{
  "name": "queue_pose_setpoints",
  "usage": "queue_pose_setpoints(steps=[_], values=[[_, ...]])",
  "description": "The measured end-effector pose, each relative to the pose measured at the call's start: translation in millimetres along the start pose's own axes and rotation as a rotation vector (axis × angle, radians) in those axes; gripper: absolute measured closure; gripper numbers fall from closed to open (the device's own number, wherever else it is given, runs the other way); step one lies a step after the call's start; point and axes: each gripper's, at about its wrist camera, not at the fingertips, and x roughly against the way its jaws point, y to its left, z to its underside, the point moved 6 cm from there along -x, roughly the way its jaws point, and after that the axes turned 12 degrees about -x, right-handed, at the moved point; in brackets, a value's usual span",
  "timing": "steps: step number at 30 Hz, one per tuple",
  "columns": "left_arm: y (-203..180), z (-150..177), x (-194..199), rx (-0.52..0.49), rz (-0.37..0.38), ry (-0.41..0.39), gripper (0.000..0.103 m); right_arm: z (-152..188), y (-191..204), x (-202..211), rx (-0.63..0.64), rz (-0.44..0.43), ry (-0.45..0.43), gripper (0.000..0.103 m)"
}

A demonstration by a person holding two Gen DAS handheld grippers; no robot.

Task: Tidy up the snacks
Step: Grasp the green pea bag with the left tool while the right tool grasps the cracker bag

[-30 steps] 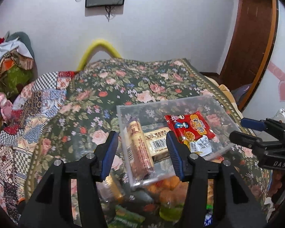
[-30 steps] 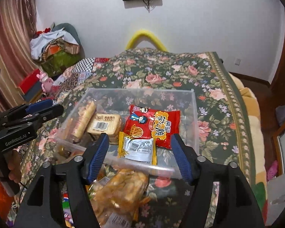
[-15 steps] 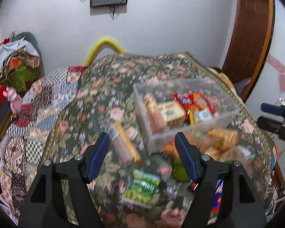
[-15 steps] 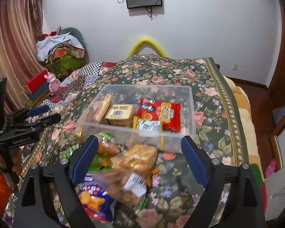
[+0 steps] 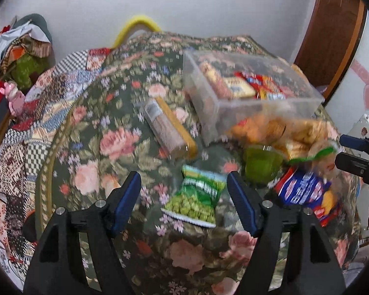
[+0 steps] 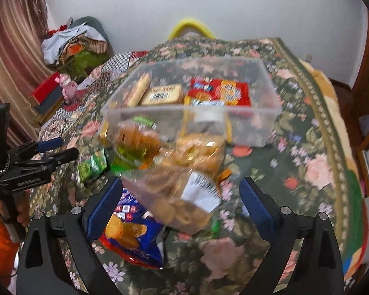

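A clear plastic box (image 5: 233,108) (image 6: 258,127) on the floral cloth holds a red packet (image 6: 221,91), a tan biscuit pack (image 6: 162,94) and a long roll. Loose snacks lie in front of it: a green pea bag (image 5: 196,196), a biscuit tube (image 5: 167,127), a green jelly cup (image 5: 260,167), a blue chip bag (image 6: 128,231) (image 5: 305,191) and clear bags of golden crackers (image 6: 182,196). My left gripper (image 5: 183,199) is open above the green bag. My right gripper (image 6: 182,209) is open over the cracker bag.
The floral cloth (image 6: 307,172) ends close at the right. A patchwork quilt (image 5: 24,132), a clothes pile (image 6: 73,41) and a pink toy (image 6: 66,88) lie to the left. A wooden door (image 5: 332,29) stands at the back right.
Both grippers have pulled back and up from the box, so the loose snacks in front of it have come into view. Both stay open.
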Motion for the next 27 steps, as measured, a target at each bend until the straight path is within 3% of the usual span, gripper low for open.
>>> queue_pose_setpoints(steps=[8,14,18,23,27], values=[[-5.9,19.5,-34.6,0.0,0.053,0.077,0.031,4.4,-5.1,-20.5,-0.015,0.029,0.054,0.005],[-9.3,21.4,-53.1,-0.017,0.057,0.087,0.031,4.5,-7.2,-21.7,-0.023,0.019,0.05,0.008],[-14.0,20.6,-52.9,-0.038,0.055,0.069,0.034,5.5,-4.2,-23.8,-0.024,-0.015,0.063,0.026],[-15.0,21.8,-49.7,-0.048,0.059,0.06,0.043,4.8,-3.4,-19.1,-0.021,-0.016,0.037,0.033],[-14.7,23.6,-45.3,-0.042,0.071,0.066,0.044,3.8,-9.2,-14.2,-0.049,-0.033,0.035,0.041]])
